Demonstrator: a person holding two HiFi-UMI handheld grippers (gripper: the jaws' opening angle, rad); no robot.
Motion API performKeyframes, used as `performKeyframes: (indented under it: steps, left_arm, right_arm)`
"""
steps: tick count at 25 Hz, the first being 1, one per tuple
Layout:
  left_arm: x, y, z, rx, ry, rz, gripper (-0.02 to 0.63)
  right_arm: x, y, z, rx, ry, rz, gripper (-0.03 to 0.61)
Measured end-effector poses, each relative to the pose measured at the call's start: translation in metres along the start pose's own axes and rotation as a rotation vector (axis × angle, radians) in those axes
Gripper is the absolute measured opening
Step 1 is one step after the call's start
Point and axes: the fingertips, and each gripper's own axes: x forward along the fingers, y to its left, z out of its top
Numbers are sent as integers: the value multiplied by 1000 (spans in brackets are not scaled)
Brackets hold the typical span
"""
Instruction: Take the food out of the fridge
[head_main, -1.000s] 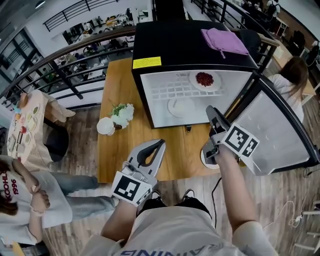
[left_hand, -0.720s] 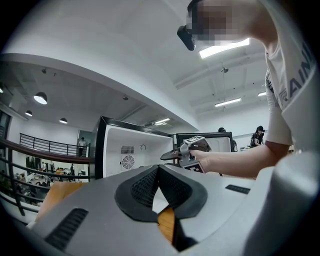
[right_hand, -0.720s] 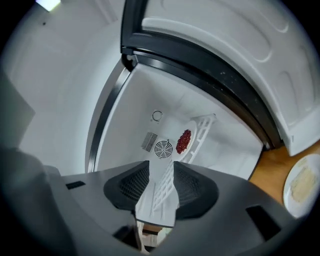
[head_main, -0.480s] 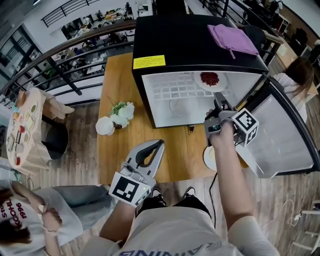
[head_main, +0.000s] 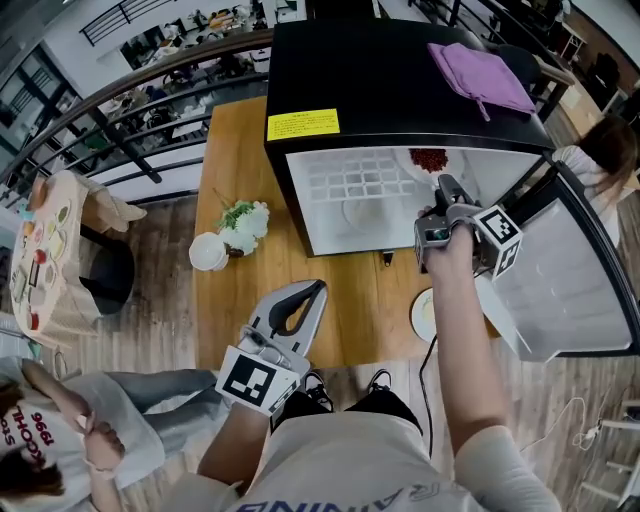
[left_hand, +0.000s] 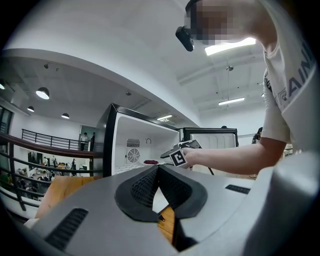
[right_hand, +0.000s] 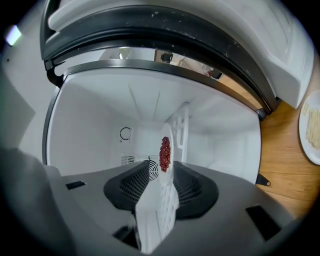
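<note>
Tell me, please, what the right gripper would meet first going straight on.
Probably the rim of the white plate of red food in the fridge, though depth is unclear; the right gripper's fingers have just been opening, nothing gripped.

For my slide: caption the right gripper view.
Right gripper, just-opened jaws gripping nothing, faces the fridge's plate of red food.

A wooden table (head_main: 232, 130) carries a small bunch of white flowers (head_main: 243, 222) with a white cup (head_main: 209, 251) just beside it (touching, by the look of it). A purple cloth (head_main: 480, 75) lies at upper right. Off to the left stands a small table with a patterned cover (head_main: 45, 250), near a dark railing (head_main: 130, 110).
</note>
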Motion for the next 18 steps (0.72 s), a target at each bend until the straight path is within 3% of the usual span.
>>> performKeyframes:
  steps: [14,18]
  left_arm:
    - [8,-6,0,8,-4,-23,8]
    - [7,-8,-2,-34,12,-15,8]
  right_arm:
    - [12,0,3,38,-13,-66,131]
    - [15,0,8,20,-24,-95,123]
